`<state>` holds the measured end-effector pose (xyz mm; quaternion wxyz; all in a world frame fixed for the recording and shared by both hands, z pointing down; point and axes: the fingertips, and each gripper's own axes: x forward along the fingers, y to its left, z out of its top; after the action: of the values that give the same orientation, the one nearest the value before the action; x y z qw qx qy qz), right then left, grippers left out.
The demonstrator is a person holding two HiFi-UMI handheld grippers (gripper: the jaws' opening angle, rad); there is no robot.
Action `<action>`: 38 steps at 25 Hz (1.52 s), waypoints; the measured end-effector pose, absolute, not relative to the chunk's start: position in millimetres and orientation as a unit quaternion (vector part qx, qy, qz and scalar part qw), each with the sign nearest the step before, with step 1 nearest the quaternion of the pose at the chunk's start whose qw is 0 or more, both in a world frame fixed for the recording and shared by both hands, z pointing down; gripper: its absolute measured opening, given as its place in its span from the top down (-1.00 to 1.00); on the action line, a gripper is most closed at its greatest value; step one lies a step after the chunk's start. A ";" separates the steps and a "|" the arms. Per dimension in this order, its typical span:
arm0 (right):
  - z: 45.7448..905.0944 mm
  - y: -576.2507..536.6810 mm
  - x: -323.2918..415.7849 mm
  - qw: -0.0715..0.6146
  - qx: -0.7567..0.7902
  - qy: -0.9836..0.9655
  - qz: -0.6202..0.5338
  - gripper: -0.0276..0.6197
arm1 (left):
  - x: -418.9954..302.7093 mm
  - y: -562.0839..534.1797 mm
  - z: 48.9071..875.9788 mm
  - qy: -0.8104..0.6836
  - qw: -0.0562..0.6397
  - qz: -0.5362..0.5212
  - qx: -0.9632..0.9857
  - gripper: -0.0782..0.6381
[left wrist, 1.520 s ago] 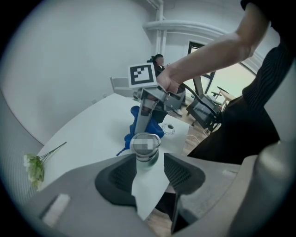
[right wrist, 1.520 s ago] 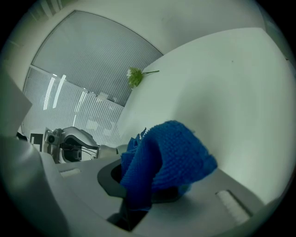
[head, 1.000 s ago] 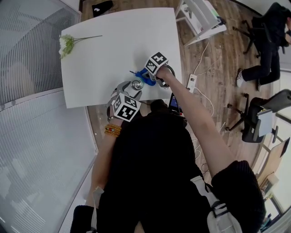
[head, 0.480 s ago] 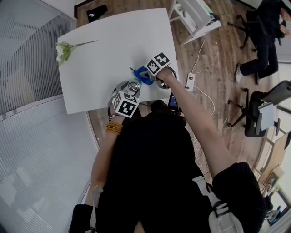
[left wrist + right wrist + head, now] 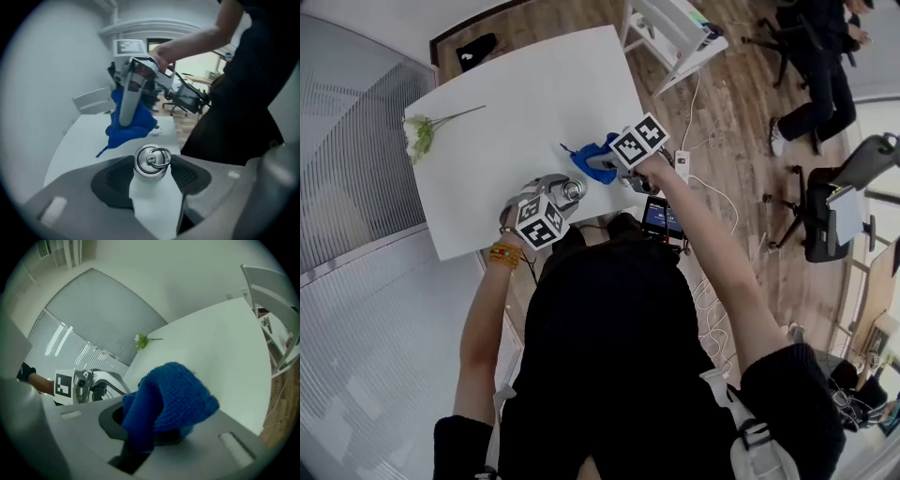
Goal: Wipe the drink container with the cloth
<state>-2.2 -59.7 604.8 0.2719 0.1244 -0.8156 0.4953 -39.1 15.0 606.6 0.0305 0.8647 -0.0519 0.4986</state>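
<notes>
Left tool (image 5: 151, 180) is clamped on the drink container (image 5: 151, 161), which has a metal ring cap, at the near edge of the surface (image 5: 516, 103). Right tool (image 5: 157, 427) grips the blue cloth (image 5: 168, 397), near the container but not touching it. Judgement: container rigid, smooth, probably slippery, so a body grip suits; cloth soft and limp.

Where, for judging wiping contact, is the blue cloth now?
Head view: the blue cloth hangs in the right tongs over the white table, just right of the drink container in the left tongs.
</notes>
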 end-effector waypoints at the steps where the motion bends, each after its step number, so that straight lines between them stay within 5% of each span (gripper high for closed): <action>1: 602.3 -57.0 -3.1 0.271 0.123 -0.817 0.494 0.64 | -37.8 16.8 606.5 -0.009 0.005 0.505 0.863 0.06; 7: 595.1 -49.8 -7.5 0.265 0.094 -0.822 0.495 0.64 | -33.0 7.5 604.6 0.034 -0.026 0.545 0.838 -0.03; 17: 582.8 -69.4 -46.1 0.347 -0.072 -0.838 0.414 0.64 | -54.7 24.0 604.3 -0.241 0.232 0.447 0.830 0.01; 38: 617.4 -35.4 -79.7 0.454 -0.290 -0.727 0.425 0.65 | -39.7 10.9 599.6 -0.402 0.175 0.395 0.807 0.17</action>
<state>-79.7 -35.4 617.4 0.4538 -0.2902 -0.7274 0.4251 -39.7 10.9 599.6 0.1753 0.8075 -0.4017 0.3949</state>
